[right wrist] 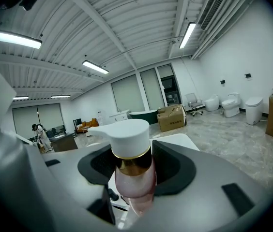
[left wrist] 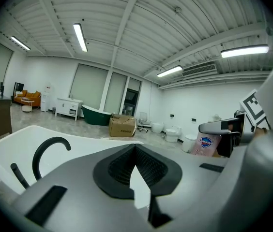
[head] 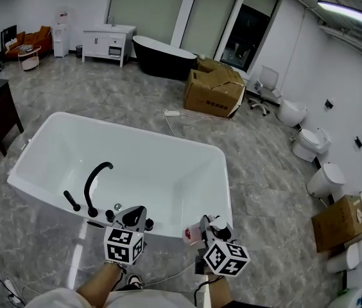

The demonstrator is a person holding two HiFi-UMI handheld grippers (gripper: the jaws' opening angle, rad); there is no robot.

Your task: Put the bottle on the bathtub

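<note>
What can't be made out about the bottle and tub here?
- Bottle base: right gripper view, hidden by the jaws and bottom edge.
- Its label print: left gripper view, too small.
- Bathtub near ledge: head view, partly hidden by the left gripper and right gripper.

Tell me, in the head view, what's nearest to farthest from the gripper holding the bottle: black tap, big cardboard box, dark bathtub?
1. Black tap, on the white tub's near edge, left of the right gripper holding the bottle.
2. Cardboard box, on the floor beyond the white tub.
3. Dark bathtub, by the far windows.
</note>
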